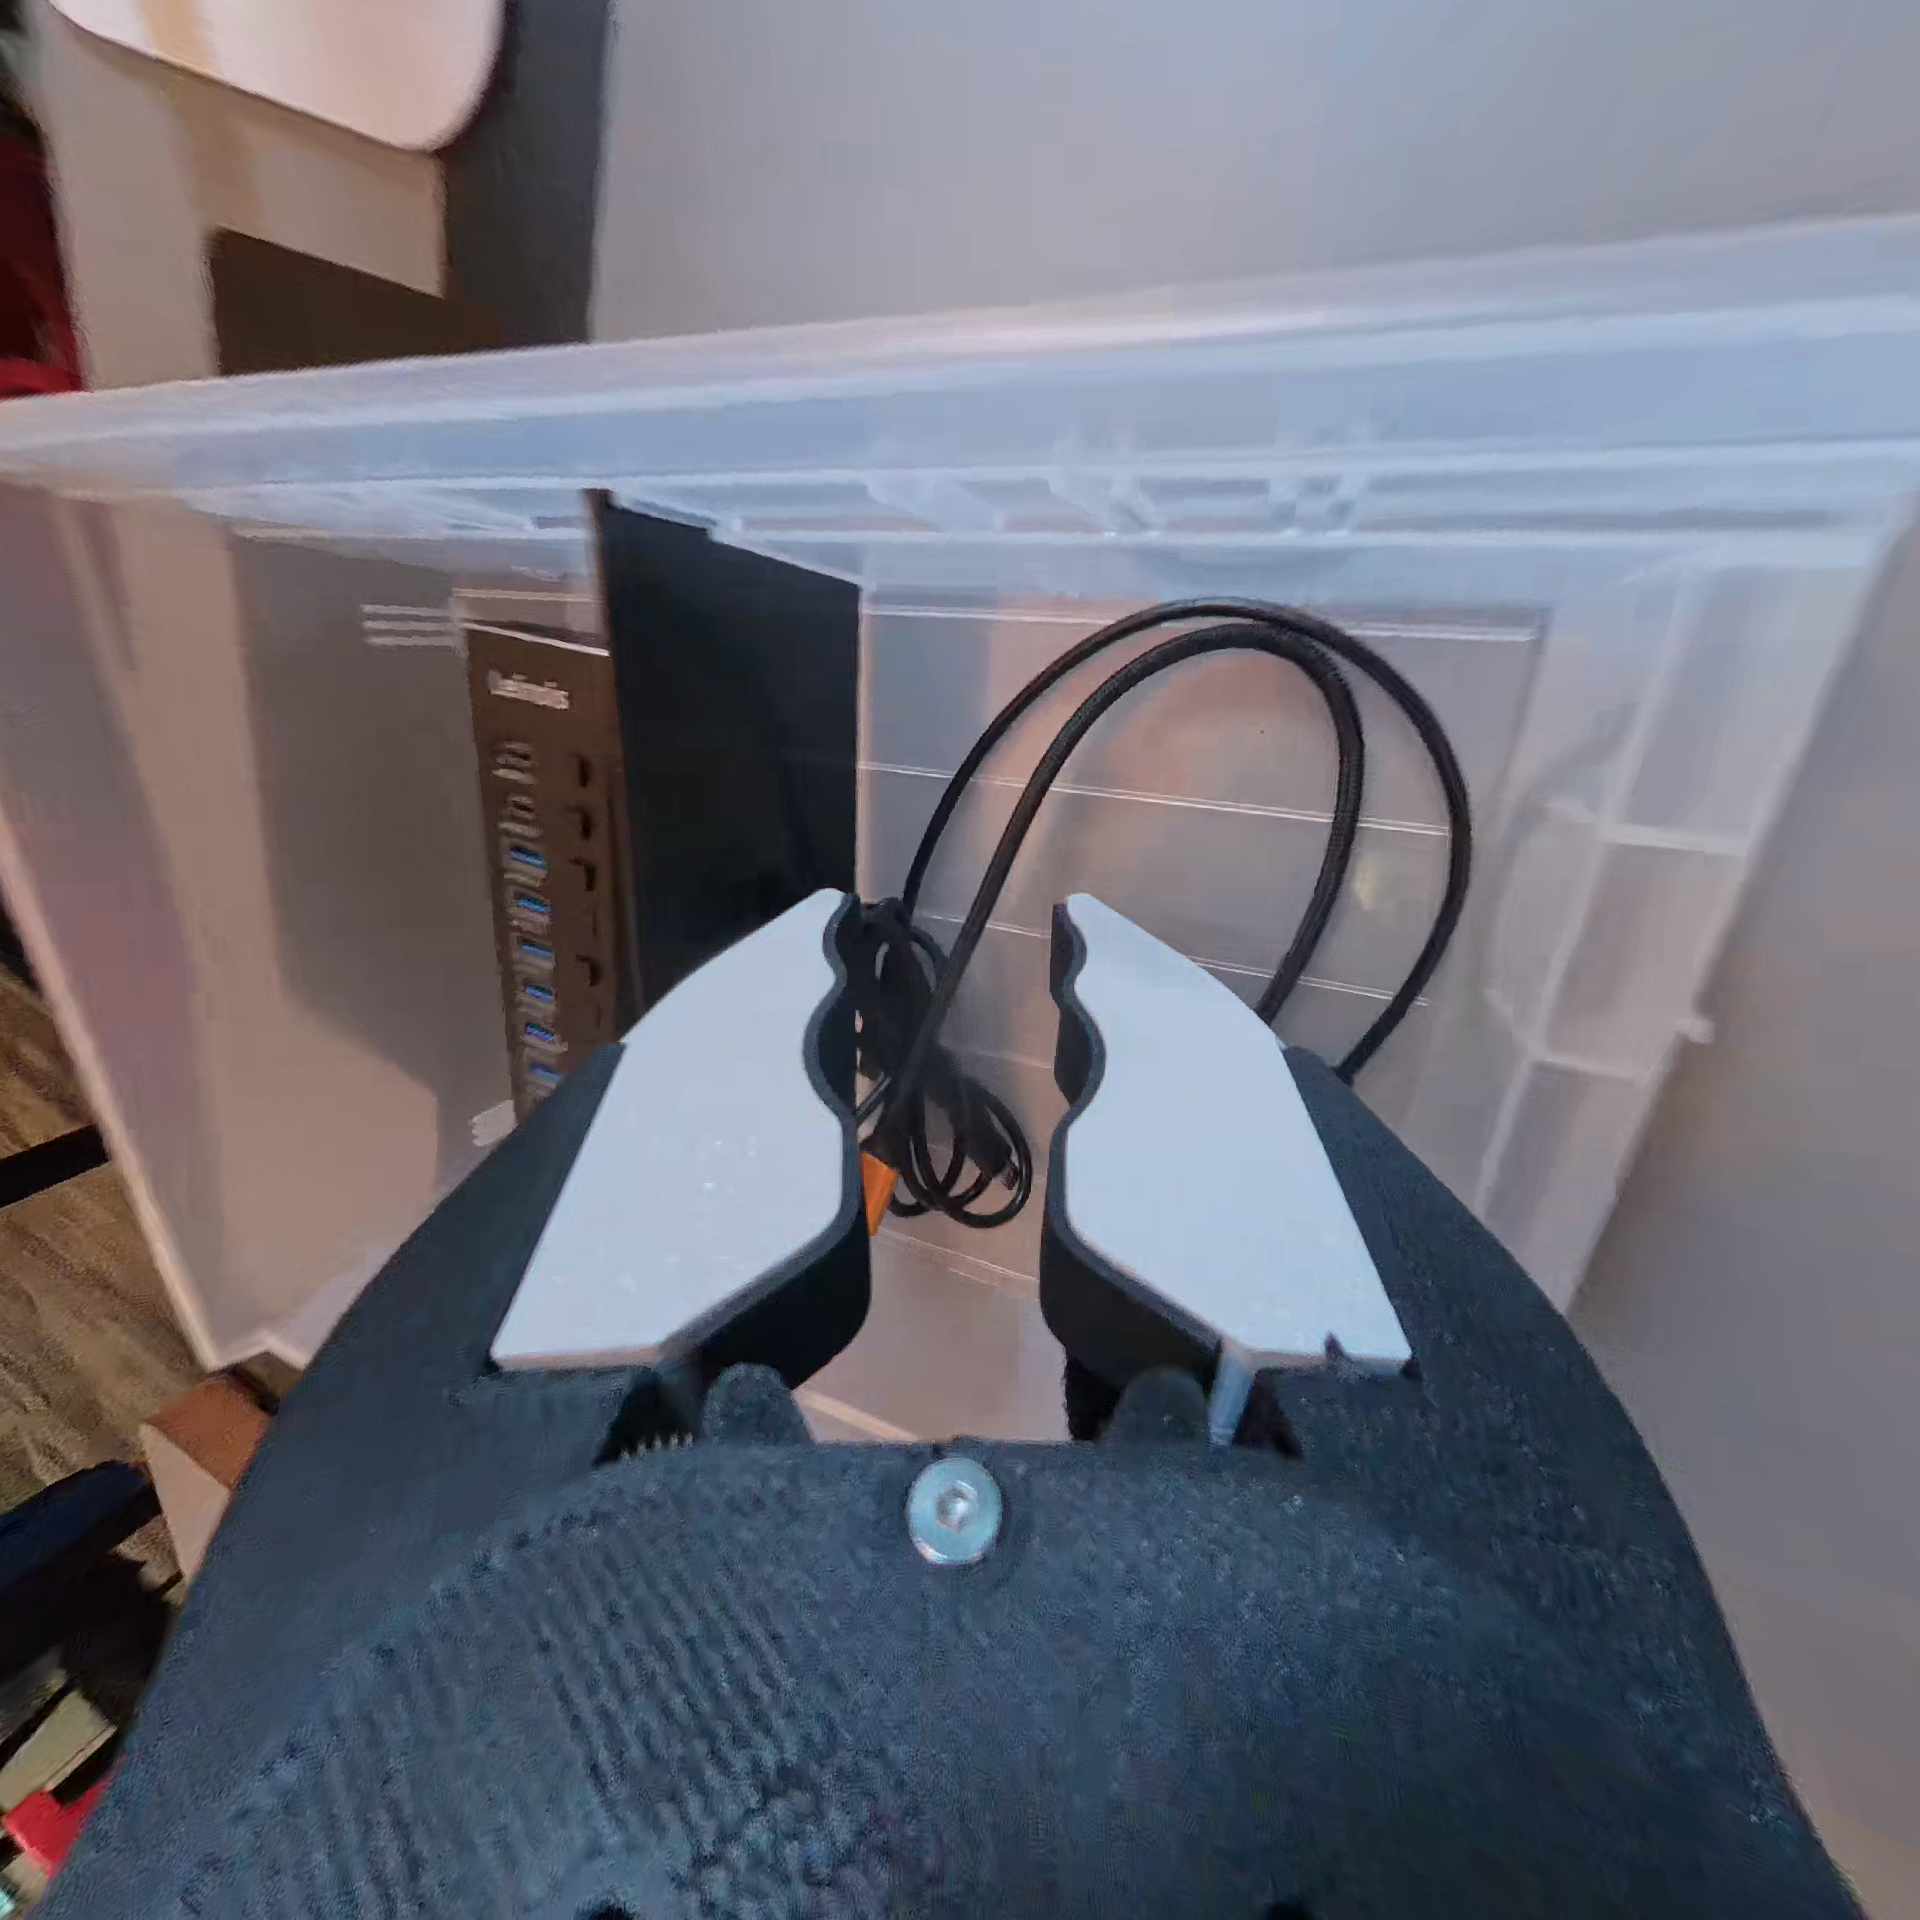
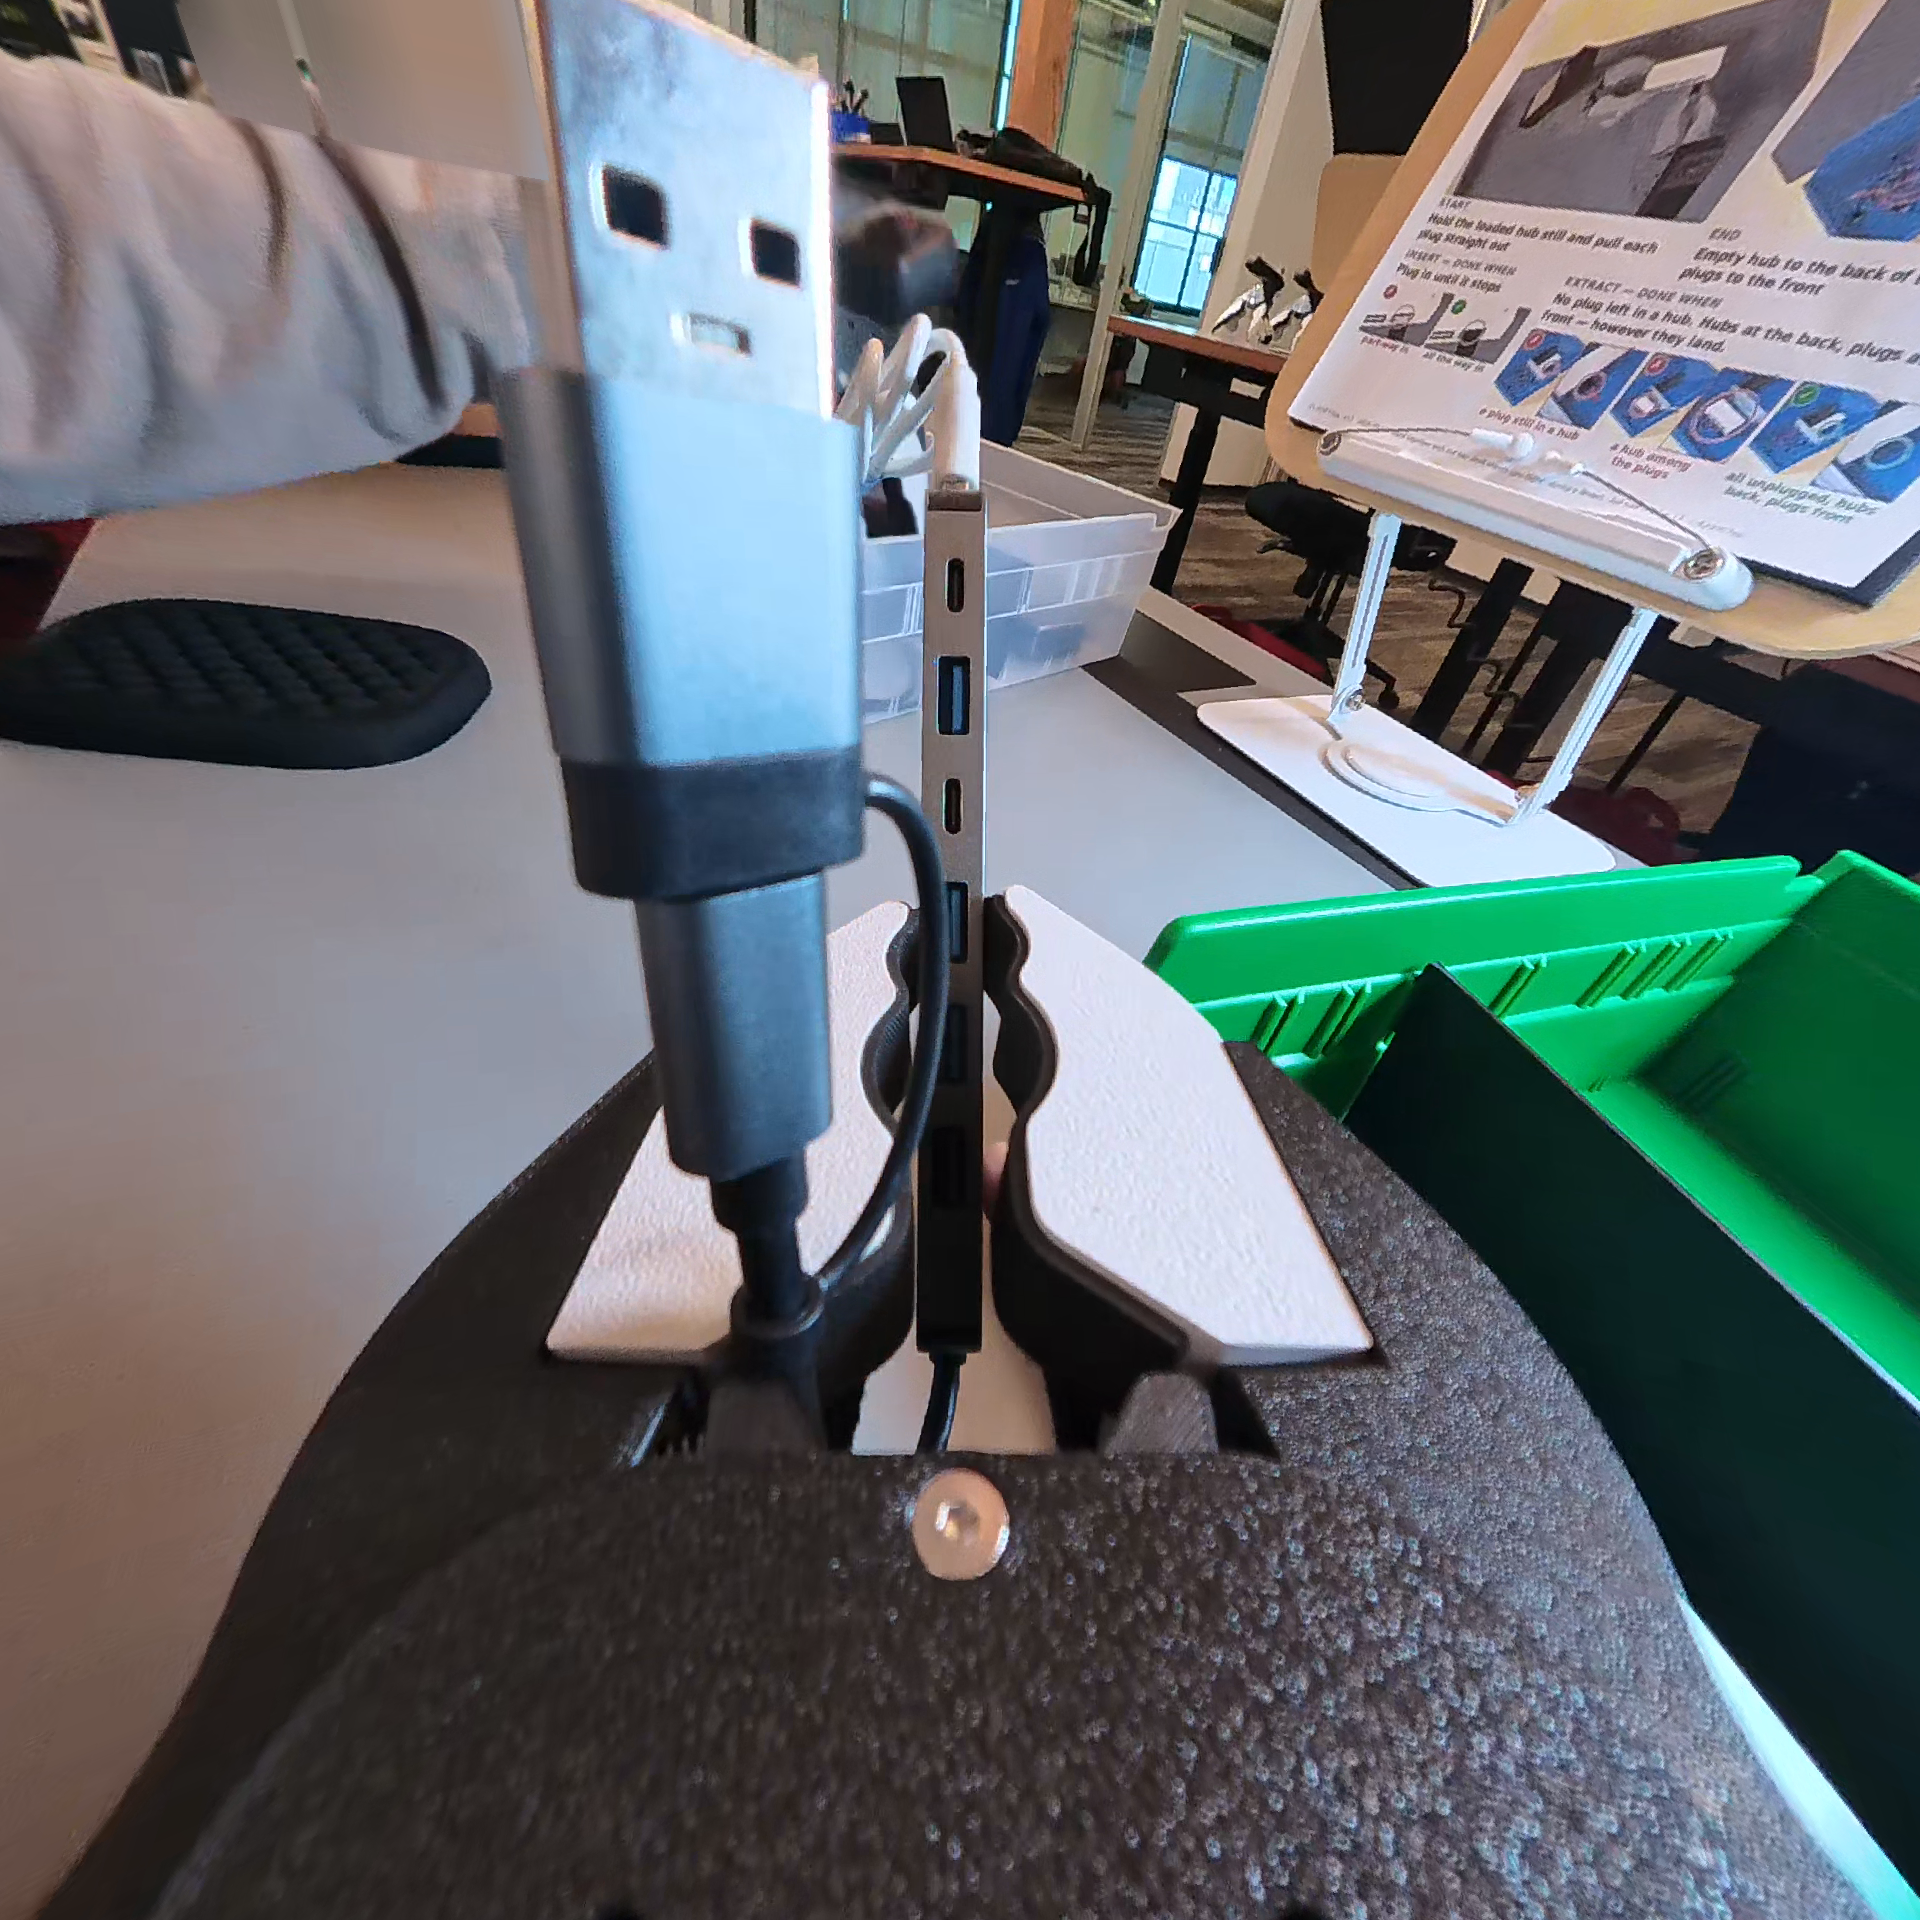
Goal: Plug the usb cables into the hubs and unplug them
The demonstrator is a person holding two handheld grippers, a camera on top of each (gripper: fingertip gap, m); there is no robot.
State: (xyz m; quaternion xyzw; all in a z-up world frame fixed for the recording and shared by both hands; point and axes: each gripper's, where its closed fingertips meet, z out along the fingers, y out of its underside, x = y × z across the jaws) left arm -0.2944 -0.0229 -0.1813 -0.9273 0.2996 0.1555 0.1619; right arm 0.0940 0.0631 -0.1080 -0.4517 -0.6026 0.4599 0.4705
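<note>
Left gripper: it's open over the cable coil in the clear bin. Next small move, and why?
Probably ease the left gripper forward and close on the black cable coiled in the clear bin. Its jaws stand apart with nothing gripped and the coil sits between the fingertips, while the right gripper is shut on the slim grey hub, whose visible ports look empty.

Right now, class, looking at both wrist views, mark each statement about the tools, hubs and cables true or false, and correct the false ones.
1. The right tool grips a slim grey hub. True.
2. The left tool is clamped on the black cable. False: it is open, holding nothing.
3. The black cable lies inside a clear bin. True.
4. The bin beside the right tool is red. False: the bin is green.
</note>
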